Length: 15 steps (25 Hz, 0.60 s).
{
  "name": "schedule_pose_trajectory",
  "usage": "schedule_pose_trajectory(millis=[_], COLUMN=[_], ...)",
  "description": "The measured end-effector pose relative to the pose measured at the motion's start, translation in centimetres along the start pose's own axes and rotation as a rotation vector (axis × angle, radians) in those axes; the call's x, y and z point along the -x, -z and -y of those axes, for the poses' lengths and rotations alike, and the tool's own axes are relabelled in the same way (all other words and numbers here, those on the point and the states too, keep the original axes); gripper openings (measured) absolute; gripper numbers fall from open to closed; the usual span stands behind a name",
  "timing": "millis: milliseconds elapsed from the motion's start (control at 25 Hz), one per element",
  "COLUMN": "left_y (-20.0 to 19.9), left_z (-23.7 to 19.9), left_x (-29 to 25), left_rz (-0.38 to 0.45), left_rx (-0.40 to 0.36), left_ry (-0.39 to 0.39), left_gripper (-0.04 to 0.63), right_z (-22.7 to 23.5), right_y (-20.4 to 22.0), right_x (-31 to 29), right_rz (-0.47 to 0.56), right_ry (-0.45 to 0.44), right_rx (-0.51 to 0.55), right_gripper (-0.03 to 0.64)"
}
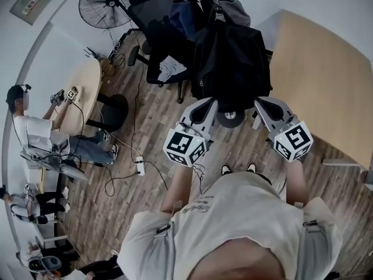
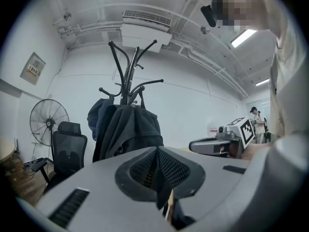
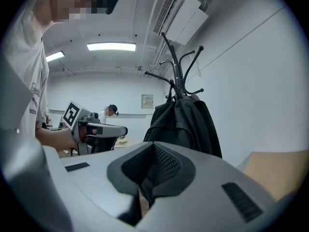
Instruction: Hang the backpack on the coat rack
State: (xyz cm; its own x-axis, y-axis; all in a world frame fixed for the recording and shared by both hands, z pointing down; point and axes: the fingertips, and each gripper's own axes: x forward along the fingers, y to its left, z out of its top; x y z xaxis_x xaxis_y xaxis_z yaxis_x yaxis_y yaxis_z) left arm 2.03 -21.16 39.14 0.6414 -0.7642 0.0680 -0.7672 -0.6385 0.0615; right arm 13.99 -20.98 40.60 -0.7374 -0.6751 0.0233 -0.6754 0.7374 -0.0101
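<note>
On the coat rack (image 2: 128, 66), near its top hooks, the black backpack (image 1: 233, 63) hangs by its handle. Its body droops down the pole beside a dark blue garment (image 1: 183, 13), which is on the side facing the office chair (image 1: 154, 22). I hold both tools level, just short of the bag. Left gripper (image 1: 205, 104): jaws pressed together, nothing between them. Right gripper (image 1: 260, 102): likewise closed and empty. As I judge it, the hang looks done, so the risks lie in leaving. I cannot see how deep the handle sits on its hook, and a nudge from either gripper tip could lift it off and drop the bag. The rack's load sits high and seems heavier on one side, so a snagged strap pulling on the pole might tip it toward me.
</note>
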Motion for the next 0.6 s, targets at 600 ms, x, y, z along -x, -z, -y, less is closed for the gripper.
schedule_pose_trajectory(millis=[600], left_y=[0.3], left_z=[0.5], left_x=[0.5], left_rz=[-0.008], left_rx=[0.011], left_ry=[0.007], left_gripper=[0.021], right_z=[-0.3], right_y=[-0.2], right_x=[1.2], right_rz=[-0.007], right_ry=[0.034], right_rx=[0.041], right_gripper=[-0.006])
